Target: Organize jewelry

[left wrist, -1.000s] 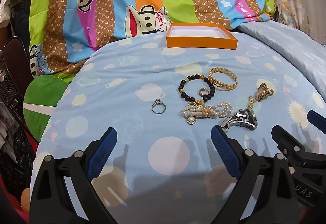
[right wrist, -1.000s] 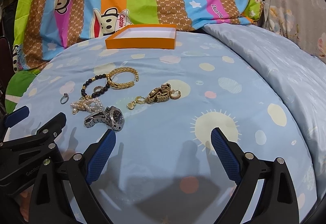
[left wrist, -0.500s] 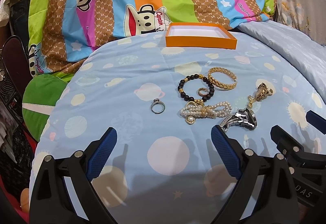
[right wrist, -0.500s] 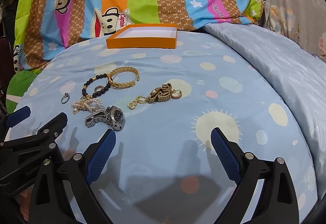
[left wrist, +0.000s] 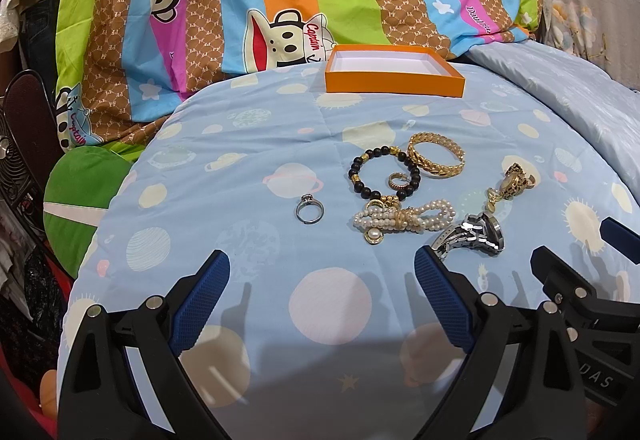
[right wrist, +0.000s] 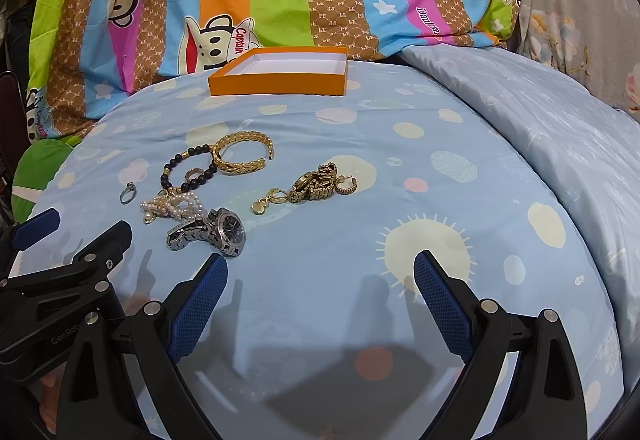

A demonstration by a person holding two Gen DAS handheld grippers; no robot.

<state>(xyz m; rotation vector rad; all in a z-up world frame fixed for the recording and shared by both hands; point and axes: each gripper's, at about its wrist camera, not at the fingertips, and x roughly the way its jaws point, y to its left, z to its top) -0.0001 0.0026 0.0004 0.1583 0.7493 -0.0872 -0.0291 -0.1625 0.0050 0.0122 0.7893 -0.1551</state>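
Jewelry lies loose on the blue bedsheet [left wrist: 248, 144], nothing yet in the orange box [left wrist: 394, 86] at the far edge; the step looks like the approach before a first pick. Left gripper [left wrist: 322, 304] and right gripper [right wrist: 320, 300] hover with fingers wide apart, empty. Nearest are the silver watch [right wrist: 208, 232] and pearl bracelet [left wrist: 402, 218]; the silver ring [left wrist: 309, 209] lies apart; next comes lowering over one piece. Against the earlier frames, almost nothing differs; the views shifted only slightly.
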